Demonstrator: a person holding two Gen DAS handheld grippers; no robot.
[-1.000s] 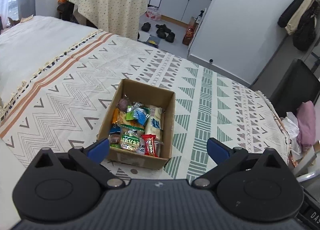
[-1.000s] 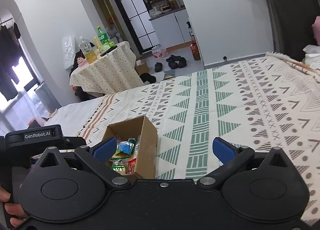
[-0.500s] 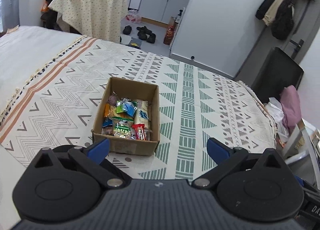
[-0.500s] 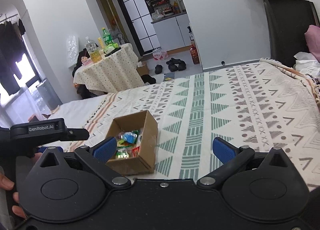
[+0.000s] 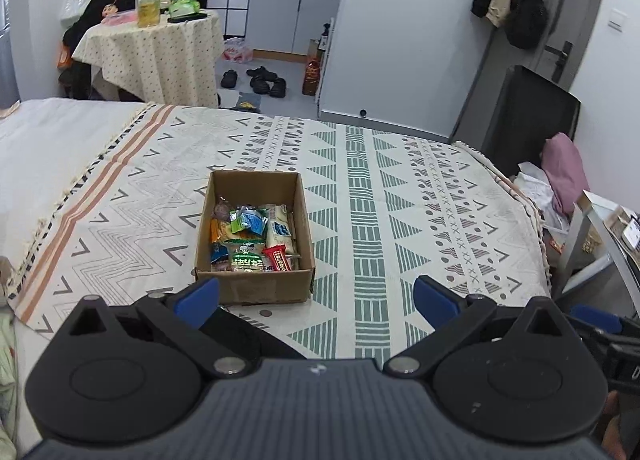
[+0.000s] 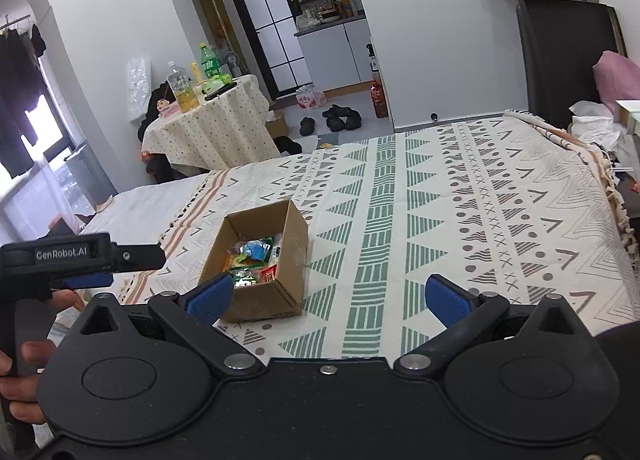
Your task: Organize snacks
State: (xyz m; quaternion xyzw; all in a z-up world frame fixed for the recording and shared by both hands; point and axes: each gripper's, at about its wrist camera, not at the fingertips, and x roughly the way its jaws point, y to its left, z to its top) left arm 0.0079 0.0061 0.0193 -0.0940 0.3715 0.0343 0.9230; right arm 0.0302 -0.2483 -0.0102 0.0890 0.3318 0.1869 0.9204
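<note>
Snacks (image 5: 251, 236) fill the box (image 5: 253, 288) as both grippers, left (image 5: 316, 296) and right (image 6: 327, 296), have drawn back, fingers spread and empty, so organizing looks finished.

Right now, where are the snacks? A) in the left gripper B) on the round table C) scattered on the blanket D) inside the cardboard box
D: the snack packets all lie inside the open cardboard box on the patterned blanket; both grippers are open and empty.
</note>
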